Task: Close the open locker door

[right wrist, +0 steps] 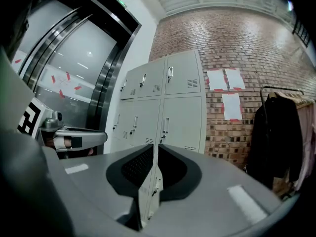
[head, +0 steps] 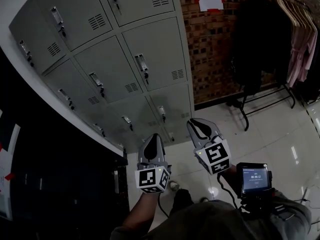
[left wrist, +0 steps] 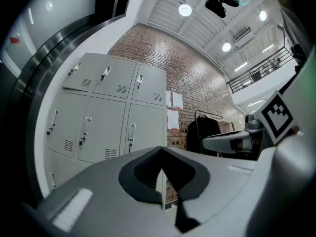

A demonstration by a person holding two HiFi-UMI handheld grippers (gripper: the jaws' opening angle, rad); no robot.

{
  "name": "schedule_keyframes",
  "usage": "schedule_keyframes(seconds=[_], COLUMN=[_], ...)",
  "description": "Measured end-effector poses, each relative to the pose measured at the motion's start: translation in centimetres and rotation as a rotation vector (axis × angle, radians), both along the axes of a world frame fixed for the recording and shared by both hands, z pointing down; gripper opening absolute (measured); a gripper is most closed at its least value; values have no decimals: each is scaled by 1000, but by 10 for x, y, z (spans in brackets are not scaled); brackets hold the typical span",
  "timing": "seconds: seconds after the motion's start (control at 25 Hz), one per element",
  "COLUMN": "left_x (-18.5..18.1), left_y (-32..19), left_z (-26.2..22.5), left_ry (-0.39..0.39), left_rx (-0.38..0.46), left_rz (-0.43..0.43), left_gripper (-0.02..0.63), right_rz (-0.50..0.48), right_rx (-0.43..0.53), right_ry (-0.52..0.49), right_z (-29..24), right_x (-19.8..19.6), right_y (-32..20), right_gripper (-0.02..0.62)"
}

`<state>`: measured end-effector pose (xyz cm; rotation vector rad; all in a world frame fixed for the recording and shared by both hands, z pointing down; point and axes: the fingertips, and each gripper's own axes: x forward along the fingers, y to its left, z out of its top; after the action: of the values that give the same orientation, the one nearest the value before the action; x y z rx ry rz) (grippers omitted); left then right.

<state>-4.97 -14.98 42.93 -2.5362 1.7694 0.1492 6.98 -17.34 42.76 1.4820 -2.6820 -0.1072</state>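
1. The jaws of the left gripper (left wrist: 161, 154) are seen closed tip to tip, with nothing between them. The jaws of the right gripper (right wrist: 154, 149) are parted by only a narrow slit, and nothing is gripped there either.
2. Both grippers are held in free air in front of the lockers (head: 125, 59), well apart from them, the left gripper (head: 151, 139) just beside the right gripper (head: 196, 125).
3. The open locker door cannot be picked out. Every door in view appears to lie flush, and part of the bottom row is hidden behind the grippers in the head view.
4. A wrong door could be pushed if the open one is not found first.
5. If the door is swung with nearly closed jaws, a slip off the smooth metal face is judged possible, or a catch on a handle (head: 142, 64).
6. A hard push could let the door bounce back unlatched.
7. The clothes rack (head: 280, 44) by the brick wall (head: 215, 59) stands off to the right and is judged no obstacle.
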Motion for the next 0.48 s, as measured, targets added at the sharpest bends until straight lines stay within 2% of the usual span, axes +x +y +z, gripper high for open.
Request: schedule_keyframes(seconds=[0.2, 0.48], left_x=[15, 13], left_y=[49, 92], left_z=[1, -9], left_ry=[-9, -20], left_rx=[-15, 9], left_rz=[-13, 23], left_gripper=[0, 0], right_rz=[-5, 23], right_rx=[-25, -23], right_ry=[-3, 0], right_z=[4, 2], right_x=[20, 18], right_y=[53, 106], right_gripper=[28, 15])
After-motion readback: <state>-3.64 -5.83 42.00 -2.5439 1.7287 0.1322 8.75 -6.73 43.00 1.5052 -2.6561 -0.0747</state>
